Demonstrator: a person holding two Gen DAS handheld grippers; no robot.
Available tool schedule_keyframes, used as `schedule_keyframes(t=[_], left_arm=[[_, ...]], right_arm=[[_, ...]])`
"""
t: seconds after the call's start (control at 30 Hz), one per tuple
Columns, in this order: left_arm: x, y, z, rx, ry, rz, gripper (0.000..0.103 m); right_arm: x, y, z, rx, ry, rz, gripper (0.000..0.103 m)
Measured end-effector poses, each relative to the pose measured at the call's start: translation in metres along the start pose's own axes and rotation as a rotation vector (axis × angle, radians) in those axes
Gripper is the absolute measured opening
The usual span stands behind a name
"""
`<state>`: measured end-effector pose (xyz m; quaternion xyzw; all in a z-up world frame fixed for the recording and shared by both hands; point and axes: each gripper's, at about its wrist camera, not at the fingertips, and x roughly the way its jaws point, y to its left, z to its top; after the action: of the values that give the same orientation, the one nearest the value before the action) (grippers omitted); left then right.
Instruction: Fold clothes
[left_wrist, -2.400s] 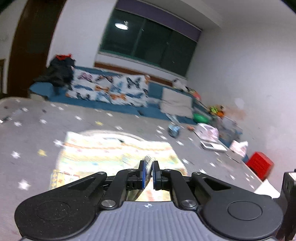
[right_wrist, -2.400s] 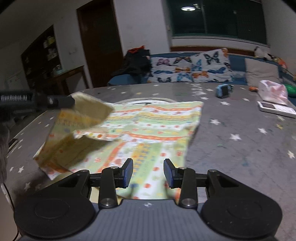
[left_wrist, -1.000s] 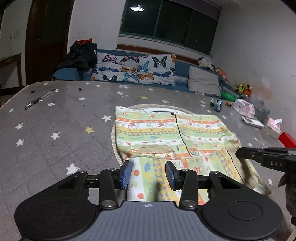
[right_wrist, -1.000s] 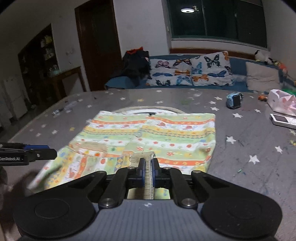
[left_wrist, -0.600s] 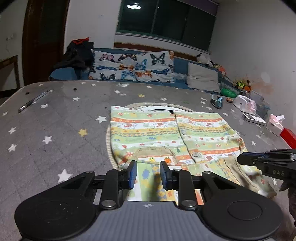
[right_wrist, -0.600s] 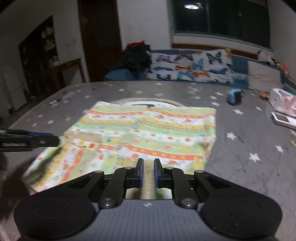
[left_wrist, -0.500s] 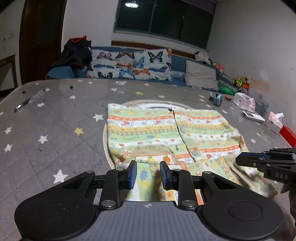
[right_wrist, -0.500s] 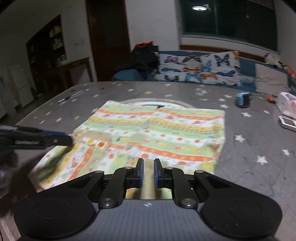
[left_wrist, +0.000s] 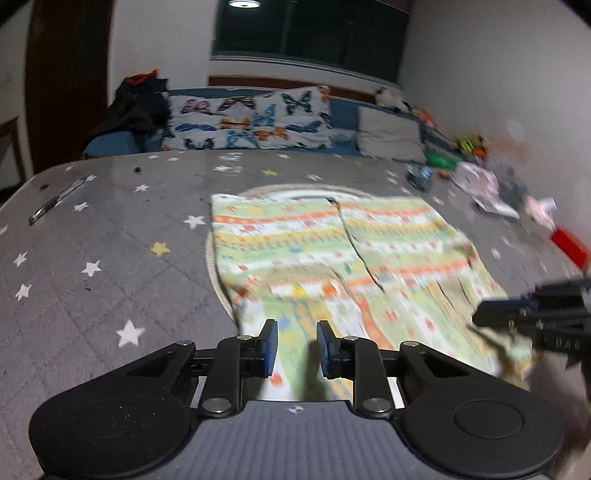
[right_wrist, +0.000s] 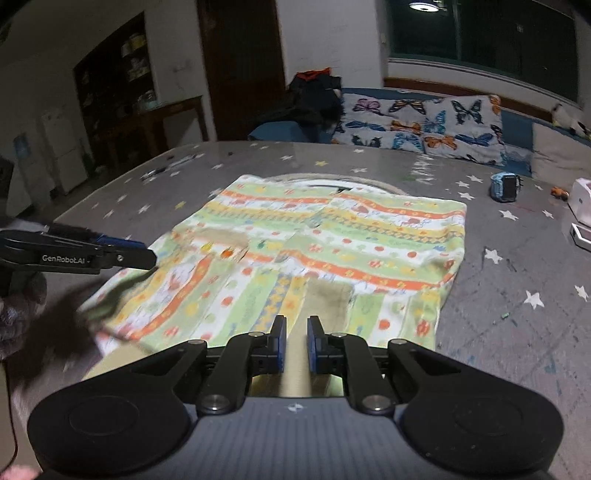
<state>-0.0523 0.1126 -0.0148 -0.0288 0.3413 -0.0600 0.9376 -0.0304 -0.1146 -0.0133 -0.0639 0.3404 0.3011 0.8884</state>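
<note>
A child's garment (left_wrist: 332, 258) with green, yellow and orange stripes lies flat on the grey star-print table, both sleeves folded in over its lower half; it also shows in the right wrist view (right_wrist: 325, 258). My left gripper (left_wrist: 293, 347) is open and empty, just above the near hem on the left side. My right gripper (right_wrist: 295, 343) is open with a narrow gap and empty, above the near hem on the right side. Each gripper shows from the side in the other's view, the right (left_wrist: 532, 317) and the left (right_wrist: 85, 253).
A round woven mat (left_wrist: 212, 266) lies under the garment. A pen (left_wrist: 55, 201) lies at the far left. A small blue toy (right_wrist: 504, 186), white boxes (right_wrist: 581, 199) and a red box (left_wrist: 570, 245) stand at the right. A sofa with butterfly cushions (left_wrist: 251, 122) is behind the table.
The left gripper let go of the left sleeve after laying it over the body. The right gripper opened off the right sleeve. Both now hover near the hem.
</note>
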Motion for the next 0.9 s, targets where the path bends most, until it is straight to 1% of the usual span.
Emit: schedule_keyframes(t=[0.13,0.27,0.33,0.4,0.43,0.47,0.5,0.57,0.63,0.7,0.8,0.9], left_arm=[[-0.005,-0.008,-0.014,0.064,0.022,0.027,0.026],[-0.010,-0.010,-0.018,0.085,0.029,0.051,0.026],[-0.014,-0.012,-0.018,0.090,0.033,0.053,0.026],[-0.021,-0.018,-0.020,0.117,0.028,0.033,0.027],[-0.026,-0.023,-0.021,0.142,0.020,0.016,0.027],[-0.031,-0.028,-0.023,0.166,0.012,-0.001,0.031],[-0.037,-0.036,-0.026,0.211,-0.002,-0.011,0.037],[-0.045,-0.051,-0.035,0.316,-0.028,-0.014,0.042],[-0.050,-0.067,-0.046,0.419,-0.043,-0.029,0.043],[-0.051,-0.080,-0.056,0.501,-0.048,-0.050,0.044],[-0.049,-0.095,-0.069,0.582,-0.052,-0.076,0.046],[-0.047,-0.105,-0.077,0.635,-0.070,-0.075,0.049]], right_arm=[[-0.007,0.003,-0.012,-0.019,0.028,0.001,0.012],[-0.014,0.004,-0.018,-0.015,0.019,0.002,0.012],[-0.013,0.004,-0.021,-0.010,0.021,0.003,0.013],[-0.016,0.004,-0.020,-0.009,0.019,0.002,0.013],[-0.018,0.005,-0.020,-0.010,0.018,0.003,0.013],[-0.020,0.005,-0.020,-0.014,0.017,0.006,0.015],[-0.023,0.006,-0.020,-0.022,0.017,0.007,0.016],[-0.029,0.008,-0.022,-0.045,0.018,0.005,0.018],[-0.037,0.010,-0.024,-0.065,0.022,0.001,0.019],[-0.043,0.012,-0.027,-0.080,0.027,-0.003,0.019],[-0.053,0.013,-0.033,-0.095,0.033,-0.012,0.020],[-0.061,0.013,-0.040,-0.101,0.043,-0.018,0.023]])
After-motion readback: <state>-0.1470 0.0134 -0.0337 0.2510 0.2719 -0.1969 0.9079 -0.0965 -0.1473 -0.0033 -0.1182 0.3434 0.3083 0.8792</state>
